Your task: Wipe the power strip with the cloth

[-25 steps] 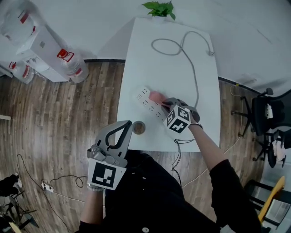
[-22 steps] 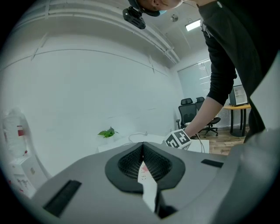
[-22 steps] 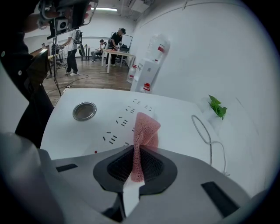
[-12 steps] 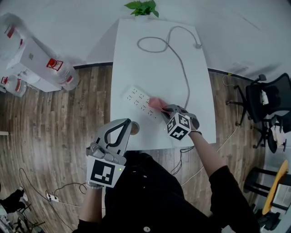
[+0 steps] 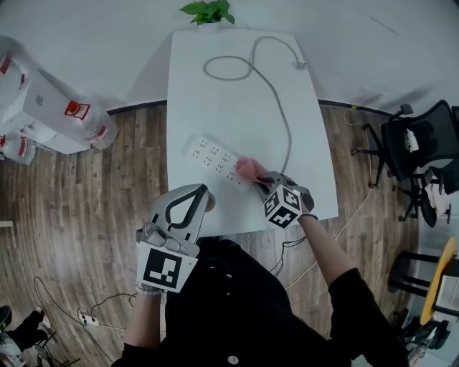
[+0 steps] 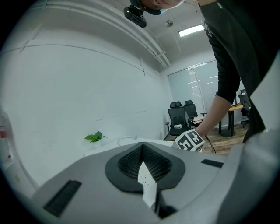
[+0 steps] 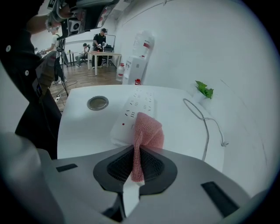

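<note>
The white power strip [image 5: 214,158] lies slantwise on the white table [image 5: 229,86]; it also shows in the right gripper view [image 7: 133,109]. A pink cloth [image 5: 248,168] rests on the strip's near right end. My right gripper [image 5: 259,179] is shut on that cloth [image 7: 148,131], which stands up out of the jaws [image 7: 136,151] over the strip. My left gripper [image 5: 195,195] hangs at the table's front edge, left of the strip, shut and holding nothing. In the left gripper view a sliver of the strip [image 6: 148,183] shows past the closed pads.
The strip's grey cable [image 5: 276,107] loops across the far half of the table. A round metal disc [image 7: 97,103] sits near the front edge. A potted plant [image 5: 208,11] stands at the far end. Water bottles [image 5: 86,122] stand on the floor at left, an office chair [image 5: 416,143] at right.
The right gripper has slid the cloth along the strip toward its near right end. The left gripper has stayed where it was.
</note>
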Demonstrator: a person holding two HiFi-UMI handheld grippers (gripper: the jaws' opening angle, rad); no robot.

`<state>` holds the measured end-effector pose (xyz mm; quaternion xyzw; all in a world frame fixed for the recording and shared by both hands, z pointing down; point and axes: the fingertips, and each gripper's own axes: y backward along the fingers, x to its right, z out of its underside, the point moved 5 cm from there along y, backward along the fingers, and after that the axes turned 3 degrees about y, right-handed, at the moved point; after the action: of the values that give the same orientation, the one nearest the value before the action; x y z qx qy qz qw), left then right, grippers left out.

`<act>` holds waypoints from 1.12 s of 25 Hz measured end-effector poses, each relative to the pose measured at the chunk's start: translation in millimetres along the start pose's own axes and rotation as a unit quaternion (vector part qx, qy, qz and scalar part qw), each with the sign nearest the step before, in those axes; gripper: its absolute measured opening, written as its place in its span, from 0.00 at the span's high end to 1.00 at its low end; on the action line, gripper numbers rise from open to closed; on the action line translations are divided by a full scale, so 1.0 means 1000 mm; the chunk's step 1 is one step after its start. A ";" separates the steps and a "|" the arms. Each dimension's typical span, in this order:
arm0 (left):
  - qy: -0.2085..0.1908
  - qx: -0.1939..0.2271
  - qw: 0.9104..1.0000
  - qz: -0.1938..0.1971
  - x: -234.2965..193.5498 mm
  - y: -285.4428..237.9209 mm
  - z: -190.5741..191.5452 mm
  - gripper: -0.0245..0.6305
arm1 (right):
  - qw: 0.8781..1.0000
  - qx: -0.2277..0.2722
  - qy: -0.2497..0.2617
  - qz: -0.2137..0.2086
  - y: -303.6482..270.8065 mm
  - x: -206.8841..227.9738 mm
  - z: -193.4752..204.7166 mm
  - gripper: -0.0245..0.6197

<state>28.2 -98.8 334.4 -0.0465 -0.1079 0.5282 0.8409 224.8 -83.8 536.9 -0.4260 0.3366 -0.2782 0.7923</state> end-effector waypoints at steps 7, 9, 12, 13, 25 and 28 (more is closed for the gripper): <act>0.002 0.000 1.000 0.004 -0.001 0.000 0.000 0.94 | 1.000 -0.005 -0.002 0.002 0.001 -0.001 0.003 0.89; 0.001 0.000 1.000 0.002 -0.001 0.001 0.000 0.94 | 1.000 -0.004 -0.003 0.006 0.003 0.000 0.003 0.89; 0.002 0.000 1.000 -0.002 -0.003 0.003 0.000 0.94 | 1.000 -0.002 -0.015 0.019 0.008 0.007 0.004 0.89; 0.002 0.000 1.000 -0.003 -0.004 0.004 0.000 0.94 | 1.000 0.000 -0.019 0.023 0.010 0.010 0.003 0.89; 0.003 0.003 0.999 -0.032 -0.013 0.019 0.001 0.94 | 0.996 0.044 0.037 0.065 0.034 0.040 -0.046 0.89; 0.004 0.001 0.999 -0.044 -0.016 0.026 0.002 0.94 | 0.994 0.058 0.067 0.066 0.033 0.044 -0.067 0.89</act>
<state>-2.0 -102.1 329.7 -0.0428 -0.1063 0.4907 0.8638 205.4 -132.9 467.5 -0.3369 0.3992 -0.2723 0.8081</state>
